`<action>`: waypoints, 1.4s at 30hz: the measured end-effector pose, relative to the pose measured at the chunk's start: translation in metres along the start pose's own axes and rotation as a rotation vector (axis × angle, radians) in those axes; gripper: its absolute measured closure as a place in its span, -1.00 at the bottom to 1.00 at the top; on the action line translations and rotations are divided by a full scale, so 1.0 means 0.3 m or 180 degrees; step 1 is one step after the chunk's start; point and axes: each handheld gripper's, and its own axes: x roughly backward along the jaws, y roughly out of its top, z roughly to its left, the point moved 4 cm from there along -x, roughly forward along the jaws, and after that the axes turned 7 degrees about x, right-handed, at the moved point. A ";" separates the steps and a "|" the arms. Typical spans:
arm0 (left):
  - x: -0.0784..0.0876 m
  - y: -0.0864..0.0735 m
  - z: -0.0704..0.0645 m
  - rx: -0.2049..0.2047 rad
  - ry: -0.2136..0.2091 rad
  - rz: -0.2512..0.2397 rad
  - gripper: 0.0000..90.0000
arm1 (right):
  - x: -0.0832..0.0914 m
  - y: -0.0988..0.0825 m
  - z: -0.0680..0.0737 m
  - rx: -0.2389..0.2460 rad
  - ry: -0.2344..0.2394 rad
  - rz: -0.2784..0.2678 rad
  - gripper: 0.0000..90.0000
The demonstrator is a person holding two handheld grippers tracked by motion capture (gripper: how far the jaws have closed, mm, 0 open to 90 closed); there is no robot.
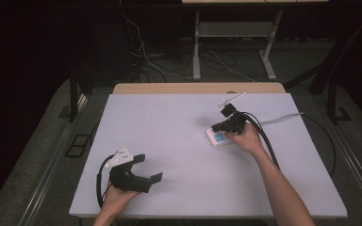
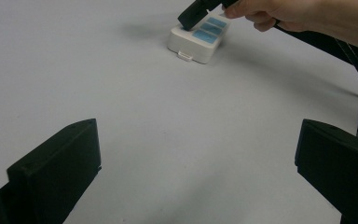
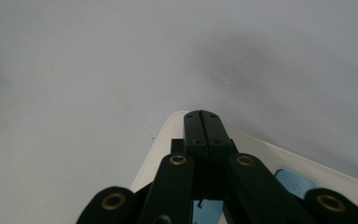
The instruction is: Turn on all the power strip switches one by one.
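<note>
White box (image 1: 215, 139) with light-blue buttons (image 2: 204, 35), black tongs (image 3: 203, 122), pale lavender-grey table (image 1: 179, 141).

The white table (image 1: 184, 155) is seen from high above in the high view, looking forward and down, from far off. In the left gripper view it is seen from low and near, looking across to the white button box (image 2: 199, 38), which is also seen in the high view. That box is seen from very close in the right gripper view.
</note>
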 end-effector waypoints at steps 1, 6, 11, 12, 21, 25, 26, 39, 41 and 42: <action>0.000 0.000 0.000 0.0000 -0.0002 0.0002 -1.00 | 0.000 0.000 0.000 0.0000 0.0000 0.0000 1.00; -0.002 0.001 0.002 -0.0002 -0.0001 0.0011 -1.00 | 0.033 -0.001 -0.018 -0.0031 -0.0022 -0.0029 1.00; -0.005 0.000 0.001 0.0000 0.0001 0.0021 -1.00 | 0.070 -0.007 -0.039 -0.0041 -0.0092 -0.0022 1.00; -0.005 0.000 0.001 0.0002 -0.0001 0.0018 -1.00 | 0.070 -0.007 -0.039 -0.0041 -0.0092 -0.0022 1.00; -0.006 0.000 0.001 0.0004 0.0000 0.0021 -1.00 | 0.118 -0.016 -0.068 -0.0054 -0.0176 -0.0063 1.00; -0.006 0.000 0.002 0.0004 0.0001 0.0019 -1.00 | 0.131 -0.022 -0.085 -0.0109 -0.0208 -0.0073 1.00; -0.006 0.000 0.003 0.0007 0.0000 0.0016 -1.00 | 0.133 -0.024 -0.092 -0.0103 -0.0212 -0.0090 1.00; -0.003 0.001 0.006 0.0004 0.0010 0.0009 -1.00 | 0.144 -0.044 -0.142 -0.0209 -0.0231 -0.0135 1.00; -0.002 0.002 0.006 0.0002 0.0009 0.0009 -1.00 | 0.139 -0.047 -0.147 -0.0199 -0.0220 -0.0136 1.00; -0.001 0.002 0.006 0.0001 0.0011 0.0009 -1.00 | 0.135 -0.048 -0.149 -0.0202 -0.0214 -0.0132 1.00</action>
